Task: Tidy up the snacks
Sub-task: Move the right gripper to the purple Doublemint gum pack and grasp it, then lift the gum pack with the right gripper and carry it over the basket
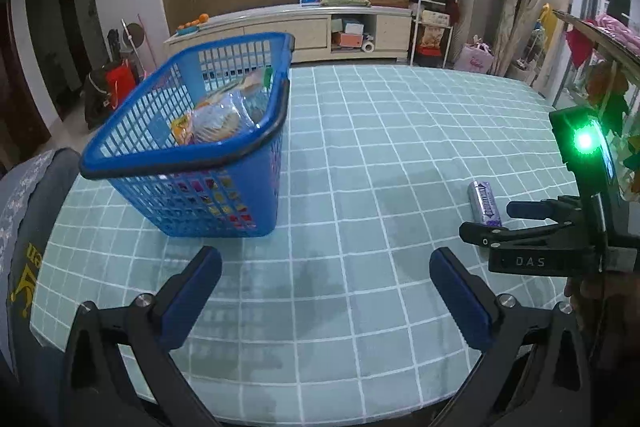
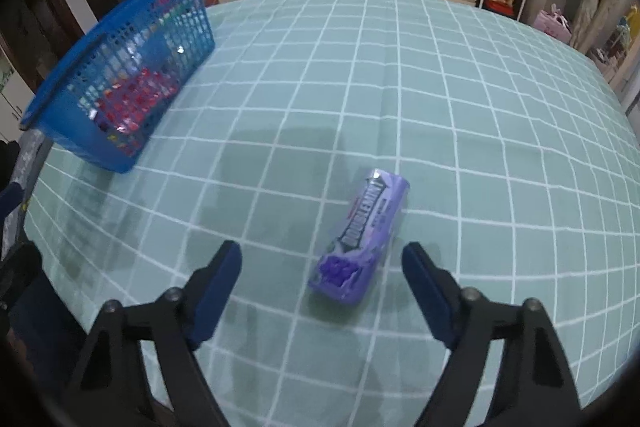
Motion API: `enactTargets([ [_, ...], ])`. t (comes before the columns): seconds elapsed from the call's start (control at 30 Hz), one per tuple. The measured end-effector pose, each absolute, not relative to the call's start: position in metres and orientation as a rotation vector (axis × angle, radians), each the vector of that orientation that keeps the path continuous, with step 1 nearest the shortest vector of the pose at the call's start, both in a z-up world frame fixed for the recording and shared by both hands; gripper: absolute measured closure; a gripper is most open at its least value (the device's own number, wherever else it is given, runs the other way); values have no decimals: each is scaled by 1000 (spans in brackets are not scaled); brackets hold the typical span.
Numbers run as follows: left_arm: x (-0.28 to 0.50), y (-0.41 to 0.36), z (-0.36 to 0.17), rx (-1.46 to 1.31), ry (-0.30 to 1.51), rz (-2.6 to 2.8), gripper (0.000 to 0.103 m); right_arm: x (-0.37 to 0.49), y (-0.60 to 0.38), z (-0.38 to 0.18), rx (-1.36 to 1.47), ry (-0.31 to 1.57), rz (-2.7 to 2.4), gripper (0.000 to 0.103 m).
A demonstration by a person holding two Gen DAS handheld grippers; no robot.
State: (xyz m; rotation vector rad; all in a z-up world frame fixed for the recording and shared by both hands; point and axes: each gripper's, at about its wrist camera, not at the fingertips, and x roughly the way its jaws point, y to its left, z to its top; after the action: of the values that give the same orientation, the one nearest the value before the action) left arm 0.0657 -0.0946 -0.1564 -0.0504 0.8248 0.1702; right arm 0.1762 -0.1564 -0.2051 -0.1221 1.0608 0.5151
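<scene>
- Nearest to you, your right tool (image 2: pixel 322 277) hangs low over the tabletop (image 2: pixel 460 115) with its blue pads (image 2: pixel 426 287) spread wide, holding nothing.
- Your left tool (image 1: pixel 326 293) is spread wide too, over bare checked cloth, nothing between its pads.
- Hard to read: the purple snack pack (image 2: pixel 362 237) is blurred in the right wrist view, its lettering legible only as shapes. In the left wrist view the same pack (image 1: pixel 485 202) is small, and its near end sits behind the right tool's black fingers (image 1: pixel 500 231).
- The blue basket (image 1: pixel 188 147) holds several wrapped snacks (image 1: pixel 218 119), but through the mesh you get only scraps of colour; how many are in there, I cannot tell. In the right wrist view the basket (image 2: pixel 120 79) is cut by the dark fisheye rim on its left.
- The pack lies flat on the cloth, tilted, its near end sitting between your right tool's pads and closer to the right-hand one, its far end pointing away. No contact that I can see.
- The basket stands well apart from the pack, far to the left of it, near the tabletop's left edge.
- A grey patterned chair back (image 1: pixel 36 211) crowds that left edge beside the basket.
- Between basket and pack the cloth is open; the far edge of the tabletop meets a low cabinet (image 1: pixel 288 31) beyond.
</scene>
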Motion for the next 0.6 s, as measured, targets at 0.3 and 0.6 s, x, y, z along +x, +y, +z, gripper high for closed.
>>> enactTargets([
  [0.3, 77, -106, -181, -65, 882, 187, 0, 188, -163, -218, -160, 1053, 498, 40],
  [0.6, 75, -108, -180, -65, 883, 189, 0, 179, -158, -218, -212, 1016, 522, 67],
])
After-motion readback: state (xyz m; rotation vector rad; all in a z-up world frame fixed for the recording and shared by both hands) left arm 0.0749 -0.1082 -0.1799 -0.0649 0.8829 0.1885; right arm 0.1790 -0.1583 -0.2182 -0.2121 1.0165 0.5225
